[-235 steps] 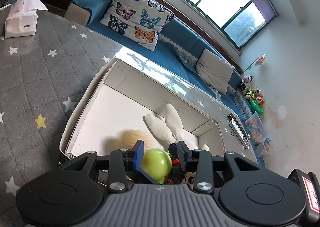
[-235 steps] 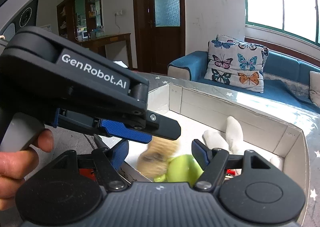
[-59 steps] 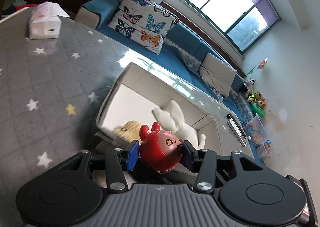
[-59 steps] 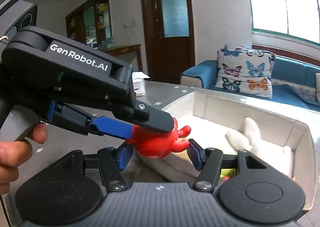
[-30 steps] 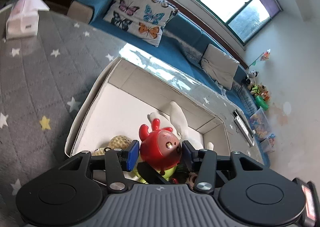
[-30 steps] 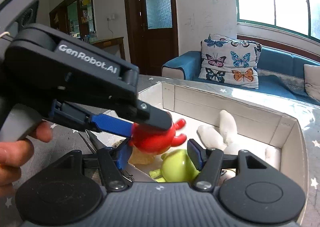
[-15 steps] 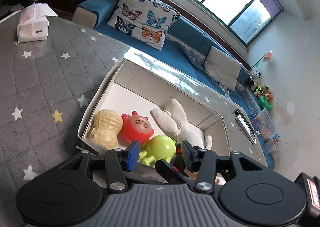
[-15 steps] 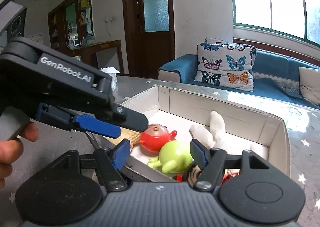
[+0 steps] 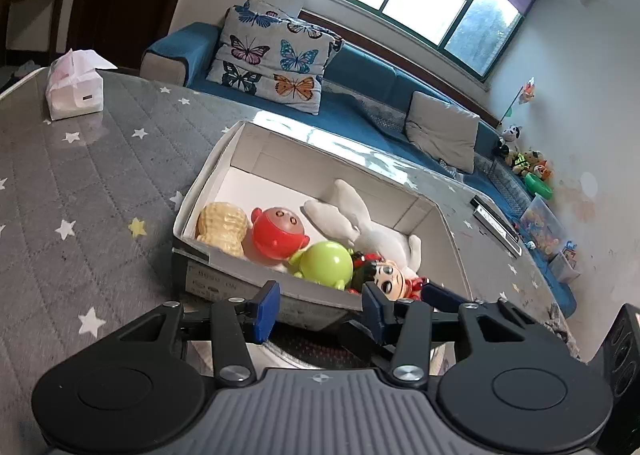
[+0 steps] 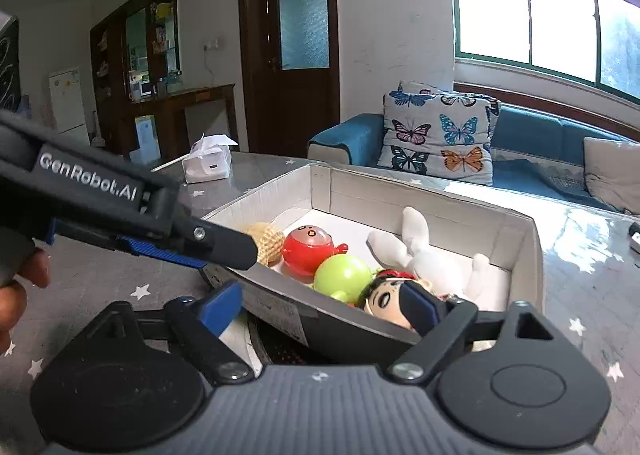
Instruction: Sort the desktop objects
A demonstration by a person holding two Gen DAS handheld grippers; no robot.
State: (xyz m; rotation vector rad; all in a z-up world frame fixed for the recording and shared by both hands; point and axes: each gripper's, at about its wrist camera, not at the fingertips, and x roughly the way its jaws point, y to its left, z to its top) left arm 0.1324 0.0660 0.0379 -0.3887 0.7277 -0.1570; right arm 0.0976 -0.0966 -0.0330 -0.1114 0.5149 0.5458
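1. A white cardboard box (image 9: 452, 239) sits on a grey, star-patterned worktop (image 9: 80, 159), open at the top.
2. Inside it, along the near wall from left to right, lie a tan peanut toy (image 9: 222, 227), a red round toy (image 9: 278, 233), a green round toy (image 9: 326, 265) and a small doll (image 9: 390, 275); a white plush rabbit (image 9: 360, 221) lies farther back.
3. The left gripper (image 9: 320, 307) hangs just outside the box's near wall, its jaws apart and closing with nothing between them.
4. The right gripper (image 10: 320, 305) is also near that wall, its jaws opening and empty.
5. Only the right wrist view shows the left gripper from the side, a hand (image 10: 16, 287) holding it, and a dark wooden door (image 10: 290, 51).
6. Only the left wrist view shows toys (image 9: 528, 167) heaped at the far right end of the blue sofa (image 9: 360, 71).
7. Both views show a white tissue pack (image 9: 74, 89) at the worktop's far left.
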